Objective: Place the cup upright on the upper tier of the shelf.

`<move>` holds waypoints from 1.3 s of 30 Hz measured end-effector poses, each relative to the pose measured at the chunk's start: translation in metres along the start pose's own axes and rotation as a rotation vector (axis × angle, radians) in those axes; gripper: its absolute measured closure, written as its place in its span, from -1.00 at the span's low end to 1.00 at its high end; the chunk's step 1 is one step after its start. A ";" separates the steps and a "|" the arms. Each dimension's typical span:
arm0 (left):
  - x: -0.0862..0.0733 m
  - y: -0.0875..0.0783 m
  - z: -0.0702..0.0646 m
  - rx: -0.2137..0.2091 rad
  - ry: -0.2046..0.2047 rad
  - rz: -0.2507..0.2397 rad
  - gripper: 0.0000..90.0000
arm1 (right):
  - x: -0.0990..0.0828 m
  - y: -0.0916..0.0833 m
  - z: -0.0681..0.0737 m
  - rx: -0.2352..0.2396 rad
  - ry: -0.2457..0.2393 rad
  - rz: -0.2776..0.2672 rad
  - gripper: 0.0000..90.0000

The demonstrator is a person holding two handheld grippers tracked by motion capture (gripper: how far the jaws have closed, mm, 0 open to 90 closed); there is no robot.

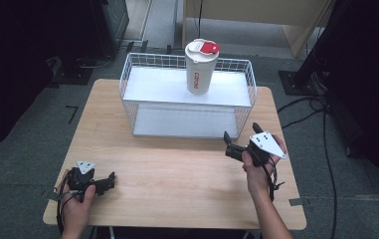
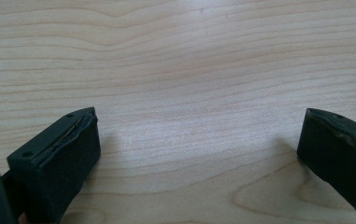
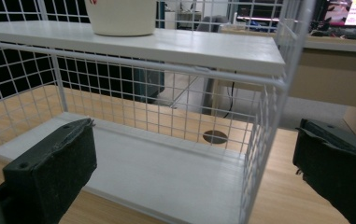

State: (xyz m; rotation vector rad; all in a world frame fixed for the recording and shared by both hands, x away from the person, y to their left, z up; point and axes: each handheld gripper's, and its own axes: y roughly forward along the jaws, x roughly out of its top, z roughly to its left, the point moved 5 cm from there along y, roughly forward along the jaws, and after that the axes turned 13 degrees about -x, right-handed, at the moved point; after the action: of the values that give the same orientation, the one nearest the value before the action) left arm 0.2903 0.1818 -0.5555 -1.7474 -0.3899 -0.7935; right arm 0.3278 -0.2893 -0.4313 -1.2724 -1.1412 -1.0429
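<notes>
Closest to me is bare wood grain, since my left gripper (image 1: 108, 180) sits low at the near left corner of the table (image 1: 177, 174) with its jaws spread wide and nothing between them, just tabletop in its own view. My right gripper (image 1: 240, 135) is the one that matters: it hangs over the right side of the table, jaws also wide apart and empty, pointed at the right front corner of the white wire shelf (image 1: 127, 74). What I'm after, I'd say, is the cup (image 1: 200, 67), a tall off-white tumbler with a lid and a red flap on top. It stands upright on the upper board of the shelf, toward the back and right of middle. So from my right gripper it lies forward, higher and a bit to the left, with its long axis straight up. In the right gripper view I only catch its bottom (image 3: 119, 16) at the top left, above the upper board. The right hand is clearly nearer than the left, which is well apart from it. There's red lettering running down the cup's side, but it's too small for me to read for sure.
</notes>
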 end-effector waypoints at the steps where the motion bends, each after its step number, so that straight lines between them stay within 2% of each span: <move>1: 0.000 0.000 0.000 0.000 0.000 0.000 -1.00 | -0.002 -0.001 -0.002 -0.005 0.004 0.004 -1.00; 16: 0.000 0.000 0.000 0.000 -0.001 -0.001 -1.00 | -0.035 -0.019 -0.040 -0.069 0.010 0.064 -1.00; 23: 0.000 0.000 0.000 0.000 -0.002 -0.001 -1.00 | -0.052 -0.029 -0.056 -0.096 -0.004 0.103 -1.00; 39: 0.000 0.000 0.000 0.000 0.000 -0.001 -1.00 | -0.091 -0.053 -0.090 -0.156 0.017 0.178 -1.00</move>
State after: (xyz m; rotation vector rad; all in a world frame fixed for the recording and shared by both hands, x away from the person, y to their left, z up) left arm 0.2903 0.1818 -0.5554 -1.7471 -0.3905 -0.7939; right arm 0.2662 -0.3846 -0.5101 -1.4569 -0.9290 -1.0229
